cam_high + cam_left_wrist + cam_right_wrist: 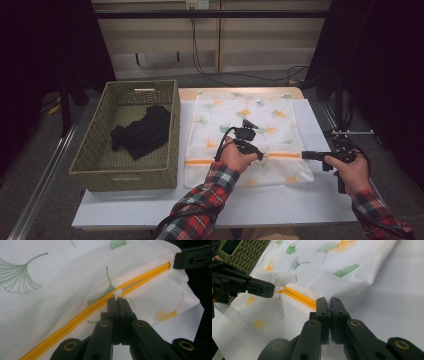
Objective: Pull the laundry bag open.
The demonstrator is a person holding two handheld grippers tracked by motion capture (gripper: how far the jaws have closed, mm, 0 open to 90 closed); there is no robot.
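Showing ginkgo leaves, no readable writing, the mesh bag (pixel 245 125).

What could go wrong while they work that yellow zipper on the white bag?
The left tool pinches only the tiny white pull tab, so it might slip free. The right tool grips the bag at the zipper end by thin mesh; a hard tug could pull the fabric out. The mesh bunches near the slider and might snag.
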